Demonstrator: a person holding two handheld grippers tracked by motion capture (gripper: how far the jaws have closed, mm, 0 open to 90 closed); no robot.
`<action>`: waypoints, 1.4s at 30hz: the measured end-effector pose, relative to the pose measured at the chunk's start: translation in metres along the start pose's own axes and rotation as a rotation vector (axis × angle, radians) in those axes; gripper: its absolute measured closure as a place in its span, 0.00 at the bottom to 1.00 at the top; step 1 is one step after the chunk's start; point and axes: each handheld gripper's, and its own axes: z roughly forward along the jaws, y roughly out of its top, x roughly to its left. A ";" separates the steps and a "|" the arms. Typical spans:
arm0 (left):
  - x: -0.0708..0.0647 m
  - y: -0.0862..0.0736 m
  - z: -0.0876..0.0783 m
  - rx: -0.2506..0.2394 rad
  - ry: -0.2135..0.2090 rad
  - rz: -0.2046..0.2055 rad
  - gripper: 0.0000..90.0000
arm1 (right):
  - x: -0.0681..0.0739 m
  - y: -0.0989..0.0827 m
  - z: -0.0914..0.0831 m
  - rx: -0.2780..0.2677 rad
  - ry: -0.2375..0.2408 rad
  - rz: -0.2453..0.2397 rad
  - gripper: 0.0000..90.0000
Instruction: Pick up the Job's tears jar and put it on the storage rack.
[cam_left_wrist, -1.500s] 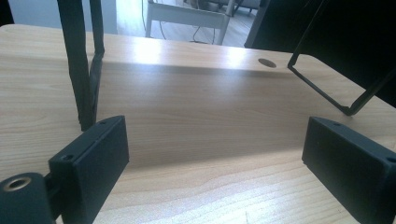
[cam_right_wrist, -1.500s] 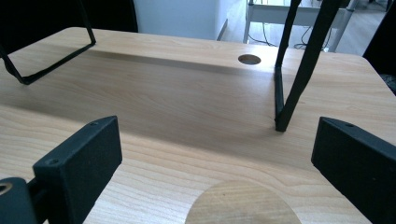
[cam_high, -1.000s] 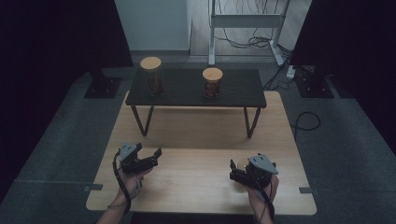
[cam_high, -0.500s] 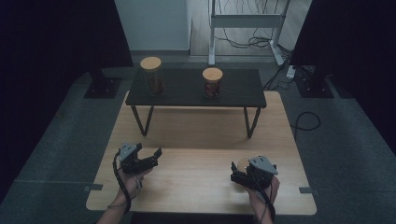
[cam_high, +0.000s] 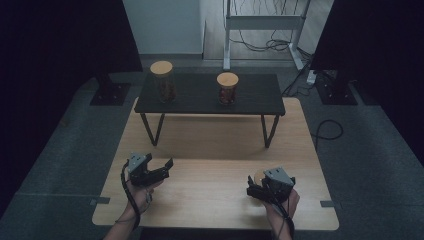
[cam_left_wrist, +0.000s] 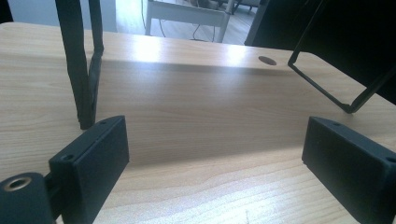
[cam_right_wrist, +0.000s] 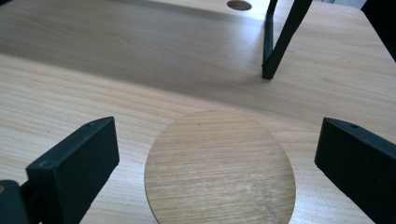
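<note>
Where high view looks down, left gripper (cam_high: 150, 170) rests near table (cam_high: 210, 200) front, jaws wide, idle; right gripper (cam_high: 267, 186) sits over round wooden lid (cam_high: 258, 176), likely lining up grasp. Two lidded jars (cam_high: 163, 81) stand on black bench (cam_high: 250, 97) beyond.

Left gripper view: jaws spread over bare wood, bench leg (cam_left_wrist: 79, 70) ahead.

Right gripper view: jaws wide, flanking lid (cam_right_wrist: 219, 170) lying flat, not touching; hand angled downward.

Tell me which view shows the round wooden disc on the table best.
The right gripper view: the wooden disc lies flat on the table, large between the open jaws, grain clear. The high view shows a sliver of it beside the right hand-held gripper.
</note>
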 end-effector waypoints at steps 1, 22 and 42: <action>0.000 0.000 0.000 0.001 0.000 0.000 0.08 | 0.000 0.001 0.001 0.006 -0.001 -0.001 0.00; 0.001 0.000 0.001 0.003 0.001 0.000 0.08 | -0.002 0.001 0.015 0.079 0.012 -0.004 0.00; 0.001 0.000 0.001 0.002 0.002 -0.002 0.08 | -0.002 -0.001 0.025 0.115 0.012 -0.008 0.00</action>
